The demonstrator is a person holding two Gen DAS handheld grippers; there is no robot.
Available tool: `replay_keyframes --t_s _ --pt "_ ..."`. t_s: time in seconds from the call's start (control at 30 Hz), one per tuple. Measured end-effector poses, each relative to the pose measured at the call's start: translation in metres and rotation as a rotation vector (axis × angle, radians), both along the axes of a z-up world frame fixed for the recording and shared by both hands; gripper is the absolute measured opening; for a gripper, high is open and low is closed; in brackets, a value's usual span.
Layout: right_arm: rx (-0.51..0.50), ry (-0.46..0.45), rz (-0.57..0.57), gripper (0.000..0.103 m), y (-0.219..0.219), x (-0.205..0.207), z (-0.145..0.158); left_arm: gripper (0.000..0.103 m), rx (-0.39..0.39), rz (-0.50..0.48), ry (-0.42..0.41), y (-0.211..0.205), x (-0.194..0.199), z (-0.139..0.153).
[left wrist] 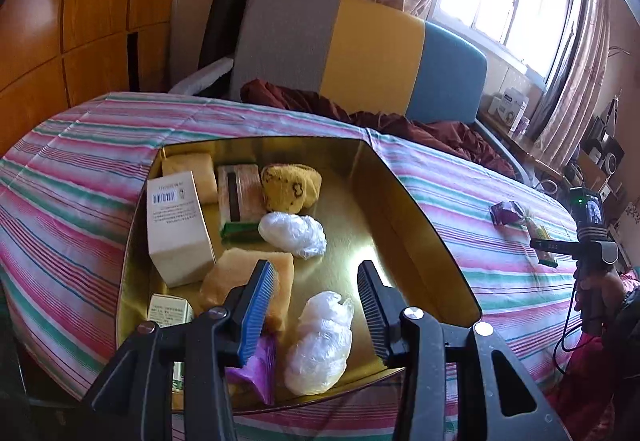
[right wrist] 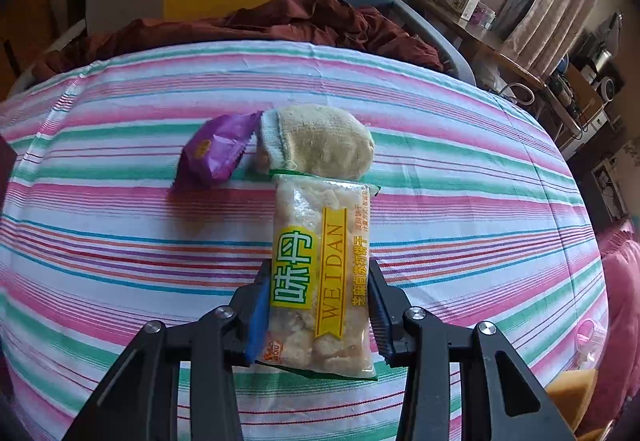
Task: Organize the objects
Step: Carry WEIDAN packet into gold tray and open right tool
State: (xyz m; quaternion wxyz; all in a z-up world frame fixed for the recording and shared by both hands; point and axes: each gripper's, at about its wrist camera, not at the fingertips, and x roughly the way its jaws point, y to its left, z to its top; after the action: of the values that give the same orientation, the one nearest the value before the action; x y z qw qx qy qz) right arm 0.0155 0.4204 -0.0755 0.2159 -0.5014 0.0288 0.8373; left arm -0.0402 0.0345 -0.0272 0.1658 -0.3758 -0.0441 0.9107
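We take the gold tray [left wrist: 420, 201] on the striped bedspread [left wrist: 80, 169] as our reference.

At the tray's left wall we find a white barcoded box [left wrist: 176, 225] standing upright, with a smaller white box [left wrist: 170, 309] nearer the camera. Along the tray's far wall lie a tan folded cloth [left wrist: 196, 169], a brown striped packet [left wrist: 240, 197] and a yellow rolled sock [left wrist: 290, 187]. At mid-tray we record a crumpled clear bag [left wrist: 294, 233] and an orange sponge-like block [left wrist: 240, 273]; at the near edge, a purple wrapper [left wrist: 260, 373] and a second clear bag [left wrist: 320, 345].

The left gripper [left wrist: 316, 305] hangs over the tray's near end, jaws parted and holding nothing; the second clear bag lies below the gap, untouched by the pads.

Right of the tray, well apart on the bedspread, we note a purple snack packet [right wrist: 216, 149] touching a rolled grey-and-tan sock [right wrist: 320, 139]. The right gripper [right wrist: 318, 305] is clamped on a biscuit packet [right wrist: 320, 269] marked WEIDAN, pads pressing both long sides; its far end reaches the sock.
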Motion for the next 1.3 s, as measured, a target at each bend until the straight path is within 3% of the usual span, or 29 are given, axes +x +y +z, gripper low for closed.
replay_keyframes --t_s 0.13,0.37,0.6,0.7,0.87,1.07,1.3 --pt "0.007 0.070 0.086 0.043 -0.019 -0.002 0.011 0.044 0.006 -0.012 0.018 -0.004 0.002 0.003" --pt "-0.029 0.070 0.225 0.043 -0.070 -0.014 0.024 0.044 -0.009 -0.047 0.046 -0.009 0.007 0.003" --pt "-0.117 0.183 0.434 0.044 -0.180 -0.030 0.066 0.044 0.030 -0.016 0.047 -0.023 0.003 0.003" --pt "-0.172 0.201 0.505 0.044 -0.225 -0.043 0.072 0.044 0.040 -0.006 0.042 -0.029 0.003 0.002" --pt "-0.245 0.150 0.609 0.044 -0.294 -0.061 0.056 0.044 0.052 0.012 0.035 -0.036 0.001 -0.001" --pt "-0.268 -0.030 0.603 0.044 -0.335 -0.085 -0.003 0.044 0.055 0.025 0.026 -0.041 0.000 -0.003" --pt "-0.330 -0.018 0.624 0.047 -0.342 -0.072 -0.011 0.044 0.038 0.047 0.012 -0.042 -0.002 -0.008"
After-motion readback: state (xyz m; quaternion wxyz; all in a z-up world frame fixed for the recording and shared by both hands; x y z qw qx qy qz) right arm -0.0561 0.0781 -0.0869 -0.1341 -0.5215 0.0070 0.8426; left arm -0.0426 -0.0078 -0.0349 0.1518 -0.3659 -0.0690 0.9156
